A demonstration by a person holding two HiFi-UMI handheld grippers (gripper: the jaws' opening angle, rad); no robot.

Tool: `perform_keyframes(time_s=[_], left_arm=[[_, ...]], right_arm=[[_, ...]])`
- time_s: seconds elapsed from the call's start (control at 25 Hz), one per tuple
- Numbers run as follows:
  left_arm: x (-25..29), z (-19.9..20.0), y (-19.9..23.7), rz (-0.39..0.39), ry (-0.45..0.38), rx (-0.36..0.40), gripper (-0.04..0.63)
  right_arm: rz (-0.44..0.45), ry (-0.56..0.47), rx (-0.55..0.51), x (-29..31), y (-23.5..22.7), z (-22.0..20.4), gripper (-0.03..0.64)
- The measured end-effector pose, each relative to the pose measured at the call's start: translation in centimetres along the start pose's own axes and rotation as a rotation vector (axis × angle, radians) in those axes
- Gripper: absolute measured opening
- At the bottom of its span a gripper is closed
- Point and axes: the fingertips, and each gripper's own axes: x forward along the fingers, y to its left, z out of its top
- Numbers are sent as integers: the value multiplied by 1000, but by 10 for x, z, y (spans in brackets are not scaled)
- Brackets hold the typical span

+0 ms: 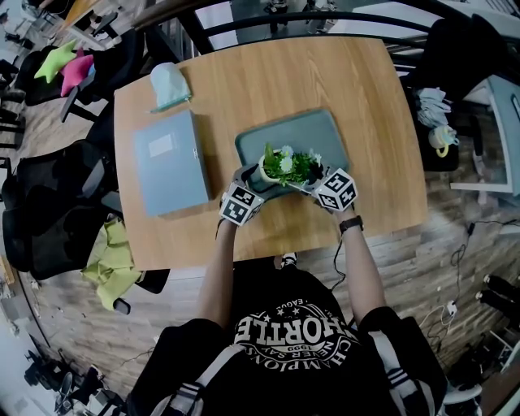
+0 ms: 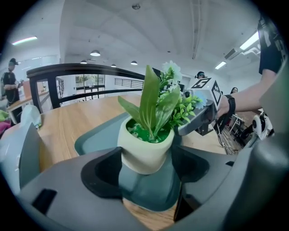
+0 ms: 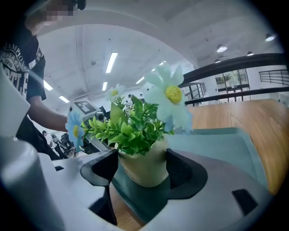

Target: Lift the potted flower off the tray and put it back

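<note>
The wooden table (image 1: 357,89) has bare board to the right of the tray and beyond it, and a strip free along its near edge, where the person stands. A dark railing (image 1: 268,20) runs close behind the far edge. A pale blue folder (image 1: 169,162) lies just left of the grey-green tray (image 1: 321,130) with a narrow gap between them, so that side is hemmed in. The left gripper (image 1: 248,180) and right gripper (image 1: 313,183) come in over the tray's near rim from either side. The potted flower (image 1: 283,166) stands on the tray close to that near rim, between both pairs of fingers. The left fingers (image 2: 101,173) stand wide astride the cream pot, and so do the right fingers (image 3: 183,173), with the pads just beside its wall and no squeeze visible. Only the head view shows the folder and the table edges. The left gripper view shows a right finger reaching into the leaves, and the right gripper view shows the white and blue blooms
</note>
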Motion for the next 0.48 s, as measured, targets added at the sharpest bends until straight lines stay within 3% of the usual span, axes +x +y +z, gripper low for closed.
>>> perform_keyframes(time_s=[0.04,0.48], left_arm=[[0,0,2,11,0,-4,354],[-3,-1,-2,36,7,-46,347]], right_arm=[[2,2,11,1,0,0,350],[-29,2,41,2,7,3,348]])
